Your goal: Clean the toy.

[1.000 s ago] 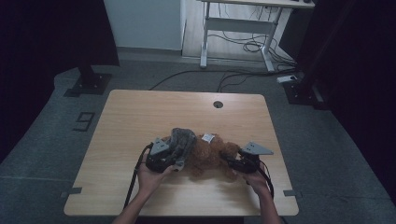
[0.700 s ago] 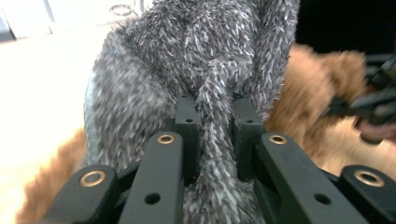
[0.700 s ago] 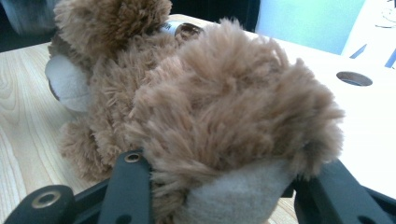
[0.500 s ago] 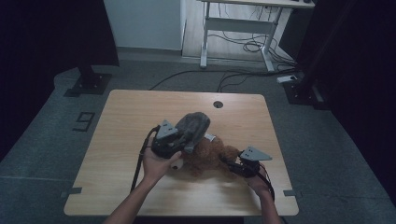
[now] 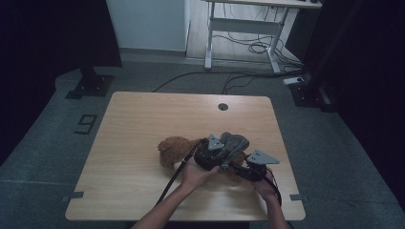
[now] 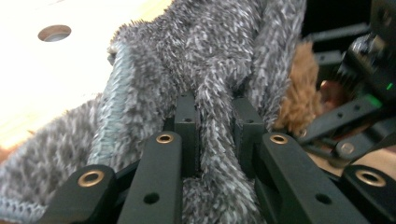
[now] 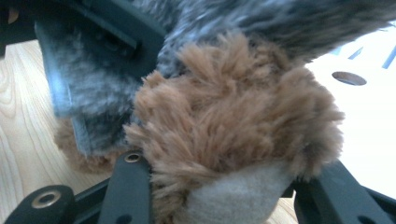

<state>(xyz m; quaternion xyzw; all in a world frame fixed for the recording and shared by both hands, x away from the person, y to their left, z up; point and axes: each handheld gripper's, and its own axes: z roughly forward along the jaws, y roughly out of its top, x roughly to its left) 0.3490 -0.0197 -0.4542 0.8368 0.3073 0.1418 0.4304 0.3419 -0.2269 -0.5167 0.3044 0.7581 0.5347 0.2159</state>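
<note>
The left gripper (image 6: 214,122) pinched a fold of grey furry cloth (image 6: 205,56), lifted over the brown plush toy (image 5: 175,149) on the table (image 5: 138,124). The right gripper (image 7: 219,196) clamped the toy's paw (image 7: 238,140) at the near right.

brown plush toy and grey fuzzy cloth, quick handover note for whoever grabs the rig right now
Left tool: shut on a fold of the grey fuzzy fabric garment, held lifted over the toy's right end.
Right tool: clamped on a limb of the brown plush toy, which lies on the light wooden table.
Done: both grips are secure.
Left: probably working the garment onto or off the toy; which one is unclear.
</note>
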